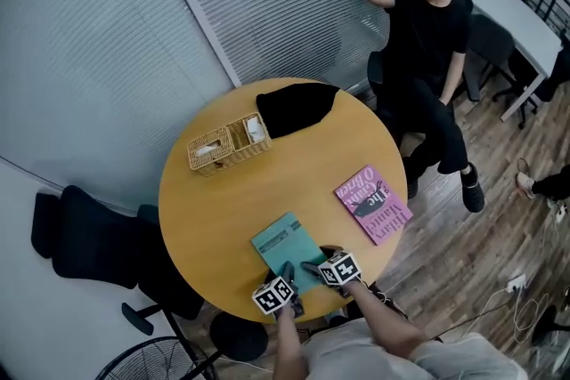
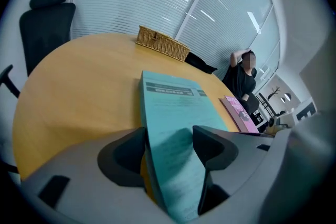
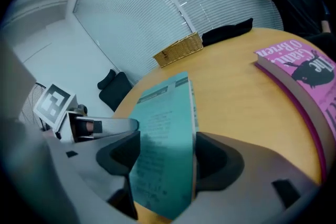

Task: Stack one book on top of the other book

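Observation:
A teal book [image 1: 283, 245] lies near the front edge of the round wooden table [image 1: 267, 191]; its near end reaches in between both grippers' jaws. My left gripper [image 1: 289, 273] [image 2: 168, 147] stands wide over the book's [image 2: 173, 107] near left part, with no clear press from the pads. My right gripper [image 1: 313, 267] [image 3: 165, 155] also stands wide around the book's [image 3: 163, 123] near right part. A pink book [image 1: 374, 203] [image 3: 302, 73] lies flat at the table's right side, apart from both grippers.
At the table's far side stand a wicker basket [image 1: 227, 144] and a black cloth [image 1: 297, 107]. A person in black [image 1: 429, 49] sits just beyond the table at the right. A black chair [image 1: 89, 240] stands at the left, a fan [image 1: 151, 360] below it.

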A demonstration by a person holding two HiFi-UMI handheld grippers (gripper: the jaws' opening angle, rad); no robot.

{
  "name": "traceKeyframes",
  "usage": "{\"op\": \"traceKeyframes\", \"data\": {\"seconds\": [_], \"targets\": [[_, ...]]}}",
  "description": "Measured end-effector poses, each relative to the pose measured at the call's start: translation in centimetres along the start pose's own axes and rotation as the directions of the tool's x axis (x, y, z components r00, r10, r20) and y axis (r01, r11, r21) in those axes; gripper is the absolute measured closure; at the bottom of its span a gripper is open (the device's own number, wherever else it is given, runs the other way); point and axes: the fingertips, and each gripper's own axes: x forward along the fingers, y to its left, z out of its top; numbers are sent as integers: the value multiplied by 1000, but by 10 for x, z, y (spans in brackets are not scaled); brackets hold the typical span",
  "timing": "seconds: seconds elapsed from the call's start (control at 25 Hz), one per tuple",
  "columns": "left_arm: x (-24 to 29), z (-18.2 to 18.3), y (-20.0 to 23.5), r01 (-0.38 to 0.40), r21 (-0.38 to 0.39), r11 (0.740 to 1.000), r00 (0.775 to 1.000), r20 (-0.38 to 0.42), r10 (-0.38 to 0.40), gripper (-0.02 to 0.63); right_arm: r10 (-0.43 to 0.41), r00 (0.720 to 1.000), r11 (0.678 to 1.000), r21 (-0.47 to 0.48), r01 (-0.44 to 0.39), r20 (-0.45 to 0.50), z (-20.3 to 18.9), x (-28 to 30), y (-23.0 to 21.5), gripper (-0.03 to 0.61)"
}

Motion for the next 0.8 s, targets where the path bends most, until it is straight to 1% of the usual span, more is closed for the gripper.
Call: {"op": "traceKeyframes", "data": {"seconds": [0.08,0.2,0.36,0.48,0.6,0.8], "targets": [[1,-2,-1,-4,-10,1000,1000,11,4,321,-40,999,999,-30,40,0,-4,2,-1,256],[1,-4,-3,-33,-6,999,999,3,33,321,-101,995,992,-73,101,0,-4,0,-2,265],[-7,4,-14,-52,30,998,999,11,51,321,-136,989,988,-69,139,57,2,-13,0,267],[-14,8,-28,-40,47,998,999,20,39,321,-143,986,986,-77,150,85,7,-29,0,267],[-20,7,-41,-5,55,998,1000,26,4,322,-156,983,981,-96,166,102,12,-45,0,267],[-34,3,-65,34,79,996,999,40,-37,322,-201,969,969,-116,219,146,12,-76,2,267]]}}
